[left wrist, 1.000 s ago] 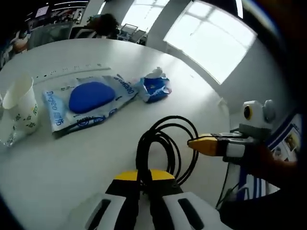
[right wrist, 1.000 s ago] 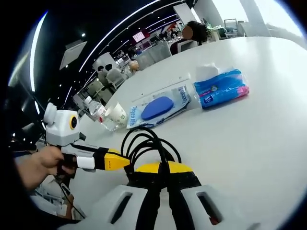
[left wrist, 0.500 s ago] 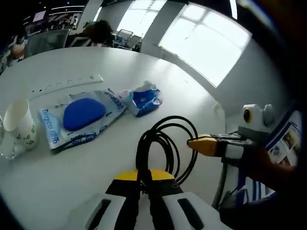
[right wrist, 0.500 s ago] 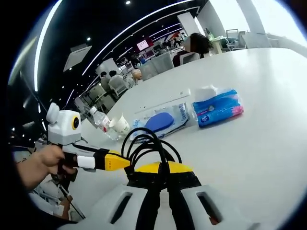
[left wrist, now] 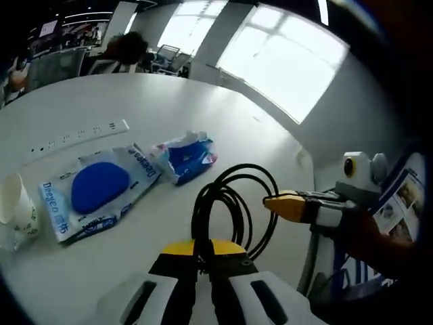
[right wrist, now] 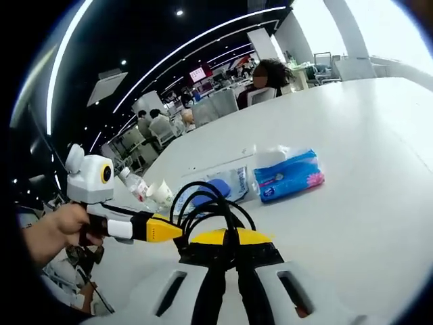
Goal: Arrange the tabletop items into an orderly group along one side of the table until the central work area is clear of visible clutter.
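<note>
While both claws pinch the black cable, it could slip out if 1 claw pulls harder. Far left of the left gripper stands a paper cup, then a blue pack, then blue tissues ahead. The cable is thin, shiny, looped in 1 coil, held off the white table. The right gripper also holds it tight.
</note>
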